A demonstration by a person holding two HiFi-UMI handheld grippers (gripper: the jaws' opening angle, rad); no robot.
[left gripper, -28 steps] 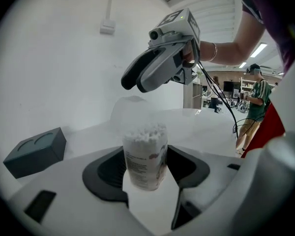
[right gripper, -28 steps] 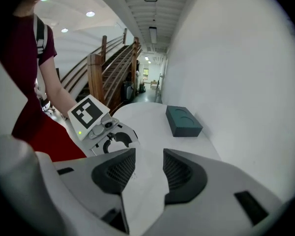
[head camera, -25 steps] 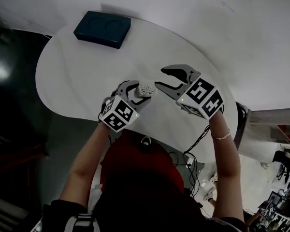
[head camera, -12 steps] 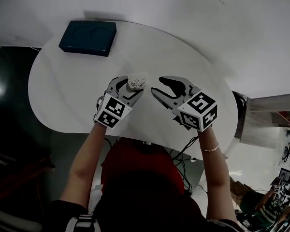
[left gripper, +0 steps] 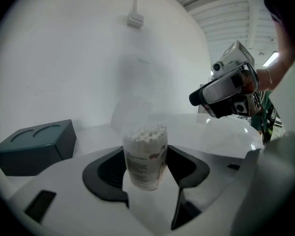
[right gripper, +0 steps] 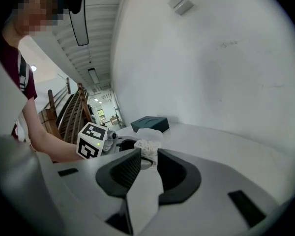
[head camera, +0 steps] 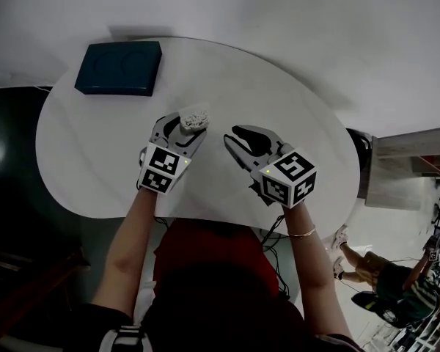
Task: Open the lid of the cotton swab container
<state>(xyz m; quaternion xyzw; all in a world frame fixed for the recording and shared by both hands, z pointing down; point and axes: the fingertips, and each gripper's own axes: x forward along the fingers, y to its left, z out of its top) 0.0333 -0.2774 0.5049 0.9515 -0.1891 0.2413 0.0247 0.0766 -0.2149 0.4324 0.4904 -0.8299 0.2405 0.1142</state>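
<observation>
A small clear cotton swab container (head camera: 193,119) packed with white swabs stands upright between the jaws of my left gripper (head camera: 183,127), which is shut on its lower body (left gripper: 145,156). A faint clear lid seems to sit over the swab tips; I cannot tell this for sure. My right gripper (head camera: 231,139) hovers just right of the container, pointing at it. Its jaws are closing with nothing between them. In the right gripper view the container (right gripper: 146,149) shows beyond the gap of the right gripper (right gripper: 148,163), apart from the pads.
A dark blue box (head camera: 119,68) with two round hollows lies at the far left of the round white table (head camera: 293,116). The table's near edge runs just behind both grippers. A white wall rises behind the table.
The right gripper's jaws have narrowed and it has drawn nearer the container. The left gripper keeps its hold and has shifted a little with the container.
</observation>
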